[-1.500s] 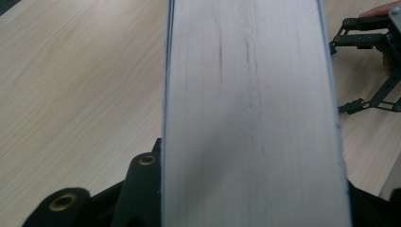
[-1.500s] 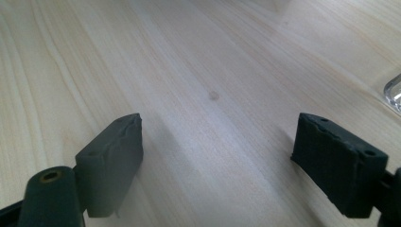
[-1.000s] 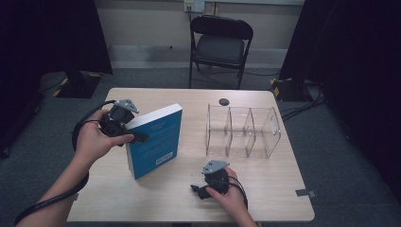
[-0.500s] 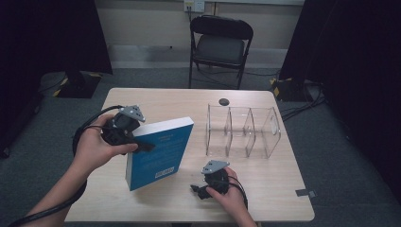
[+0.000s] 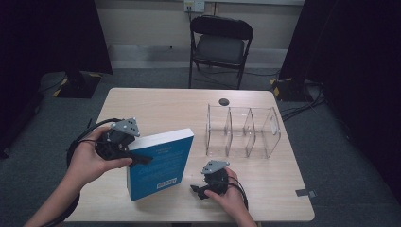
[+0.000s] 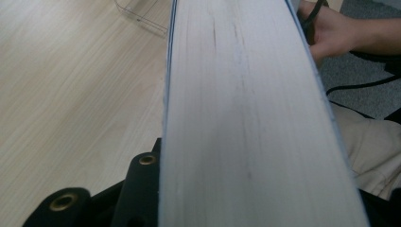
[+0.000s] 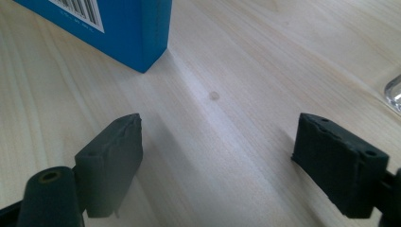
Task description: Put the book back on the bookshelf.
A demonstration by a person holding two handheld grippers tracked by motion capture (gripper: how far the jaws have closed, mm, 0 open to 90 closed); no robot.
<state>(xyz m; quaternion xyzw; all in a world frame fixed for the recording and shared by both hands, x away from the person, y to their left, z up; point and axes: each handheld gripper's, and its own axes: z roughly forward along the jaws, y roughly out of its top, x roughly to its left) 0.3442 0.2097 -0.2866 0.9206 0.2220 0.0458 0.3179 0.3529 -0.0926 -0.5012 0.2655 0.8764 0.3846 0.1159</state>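
Upright, blue book clamped, left gripper

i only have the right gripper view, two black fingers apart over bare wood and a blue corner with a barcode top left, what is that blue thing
Observer: A blue book, standing tilted on the table; the high view shows its whole cover.
Operator: is it standing by itself
Observer: No. The left gripper is shut on it, one of its fingers lying across the cover.
Operator: which edge is it clamped on
Observer: The page side: the left gripper view looks straight along the white page block.
Operator: anything to slot it into
Observer: A clear divided organizer stands empty to the book's right, beyond the right gripper.
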